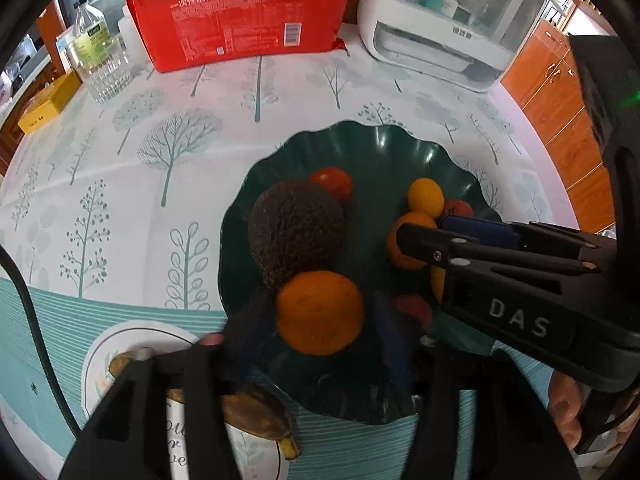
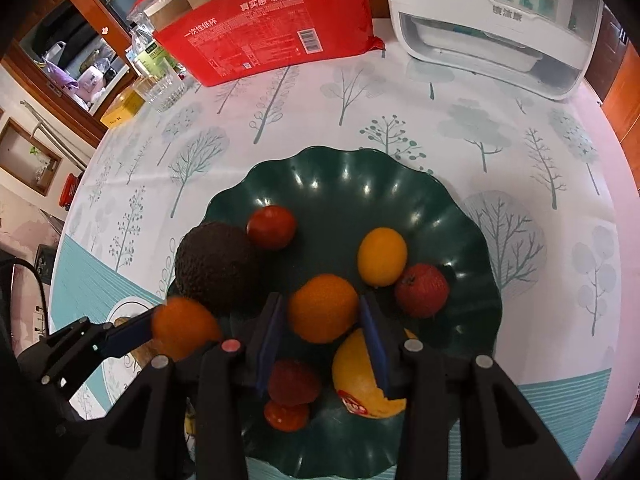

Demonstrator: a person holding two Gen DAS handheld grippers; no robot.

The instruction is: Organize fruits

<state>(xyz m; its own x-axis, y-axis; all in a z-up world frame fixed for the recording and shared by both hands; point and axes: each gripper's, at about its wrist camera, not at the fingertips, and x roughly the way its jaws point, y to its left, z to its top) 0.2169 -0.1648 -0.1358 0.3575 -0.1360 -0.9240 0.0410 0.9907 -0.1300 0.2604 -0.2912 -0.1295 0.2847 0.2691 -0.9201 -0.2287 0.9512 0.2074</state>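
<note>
The right orange (image 2: 323,308) sits in the middle of the green plate (image 2: 360,176), between the blue pads of the right hand-held gripper (image 2: 321,305). The jaws are fairly narrow and the pads look just off its sides rather than squeezing it. It's round, so it has no real long axis or pointing direction.

The left orange (image 1: 320,312) is over the near-left edge of the same plate, right against the avocado (image 2: 216,266). It's between the fingers of the left hand-held gripper (image 1: 320,318), whose jaws stand about half wide, with a gap showing on one side. This one is round too. I can't tell if it's resting on the plate.

Around them on the plate are a tomato (image 2: 271,227), a small yellow citrus (image 2: 382,256) standing roughly upright in the picture, a bumpy red fruit (image 2: 422,290) and a big yellow fruit (image 2: 360,380) with a sticker.

Beside the plate, a banana (image 1: 260,412) lies slanted on a white plate (image 1: 104,352). The surface (image 2: 280,120) has a tree-print cloth, with a red package (image 2: 272,24) and a white appliance (image 2: 480,32) at the back.
</note>
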